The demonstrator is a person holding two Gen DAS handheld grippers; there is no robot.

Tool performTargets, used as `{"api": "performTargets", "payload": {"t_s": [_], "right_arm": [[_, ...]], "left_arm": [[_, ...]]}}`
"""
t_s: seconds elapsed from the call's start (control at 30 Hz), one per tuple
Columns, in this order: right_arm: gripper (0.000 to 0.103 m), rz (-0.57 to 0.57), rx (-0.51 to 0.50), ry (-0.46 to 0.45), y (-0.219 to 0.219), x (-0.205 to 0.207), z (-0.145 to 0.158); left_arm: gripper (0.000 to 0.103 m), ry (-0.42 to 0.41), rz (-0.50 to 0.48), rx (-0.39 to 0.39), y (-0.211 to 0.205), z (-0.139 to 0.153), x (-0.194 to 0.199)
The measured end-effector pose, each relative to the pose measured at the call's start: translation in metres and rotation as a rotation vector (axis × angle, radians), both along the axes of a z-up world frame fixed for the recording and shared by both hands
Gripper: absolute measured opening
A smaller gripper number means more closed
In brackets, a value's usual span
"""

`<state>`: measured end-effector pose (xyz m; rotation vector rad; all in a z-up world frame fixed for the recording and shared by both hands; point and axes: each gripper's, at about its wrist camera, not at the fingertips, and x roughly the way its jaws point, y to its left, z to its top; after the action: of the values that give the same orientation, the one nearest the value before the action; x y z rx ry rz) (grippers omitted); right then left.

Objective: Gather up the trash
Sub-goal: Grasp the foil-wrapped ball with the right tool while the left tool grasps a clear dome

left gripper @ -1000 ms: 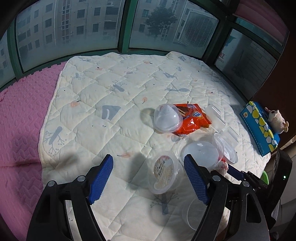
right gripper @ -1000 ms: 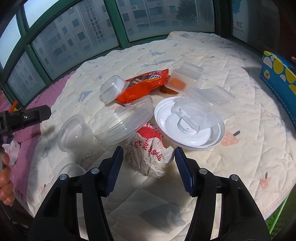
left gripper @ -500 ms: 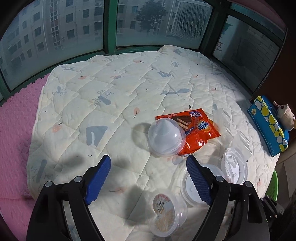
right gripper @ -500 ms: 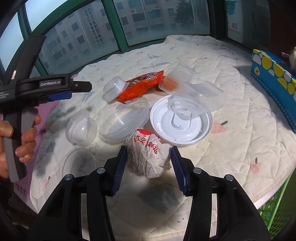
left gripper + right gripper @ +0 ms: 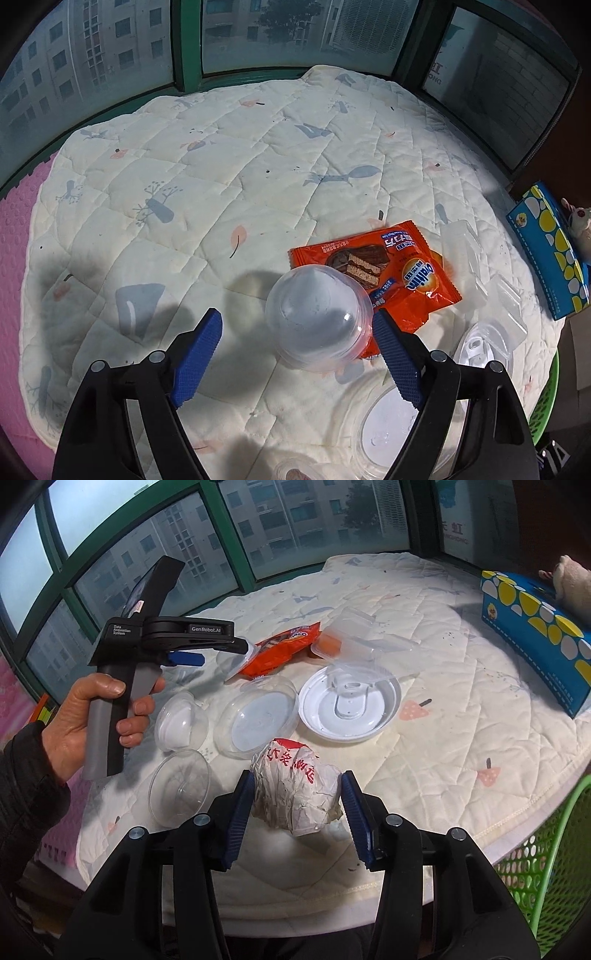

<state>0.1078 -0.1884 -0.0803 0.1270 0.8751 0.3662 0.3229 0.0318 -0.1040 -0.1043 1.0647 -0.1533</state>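
Two grippers are working the quilt (image 5: 443, 738) at once. The right gripper (image 5: 297, 805) is pinching the crumpled paper wrapper (image 5: 297, 790) between its blue pads near the quilt's front edge, just beside the green basket (image 5: 546, 853). The left gripper (image 5: 297, 334) is hovering with jaws spread around the clear domed cup (image 5: 318, 318) (pads apart from it), which is lying partly over the orange snack packet (image 5: 402, 280).
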Motion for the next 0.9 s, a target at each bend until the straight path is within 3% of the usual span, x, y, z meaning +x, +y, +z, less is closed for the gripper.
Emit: {"api": "performTargets", "payload": {"t_s": [0.23, 0.37, 0.6, 0.9], "right_arm": [[0.049, -0.026, 0.014, 0.003, -0.011, -0.006, 0.001], [0.049, -0.034, 0.020, 0.002, -0.012, -0.010, 0.002], [0.049, -0.053, 0.035, -0.009, -0.016, -0.015, 0.006], [0.049, -0.102, 0.064, -0.034, -0.032, -0.028, 0.018]], "left_arm": [[0.068, 0.019, -0.004, -0.057, 0.002, -0.009, 0.006], [0.055, 0.012, -0.026, -0.075, -0.001, -0.009, 0.005], [0.055, -0.028, -0.031, -0.054, 0.000, 0.002, -0.008], [0.055, -0.115, -0.062, -0.049, -0.005, 0.043, -0.044]]}}
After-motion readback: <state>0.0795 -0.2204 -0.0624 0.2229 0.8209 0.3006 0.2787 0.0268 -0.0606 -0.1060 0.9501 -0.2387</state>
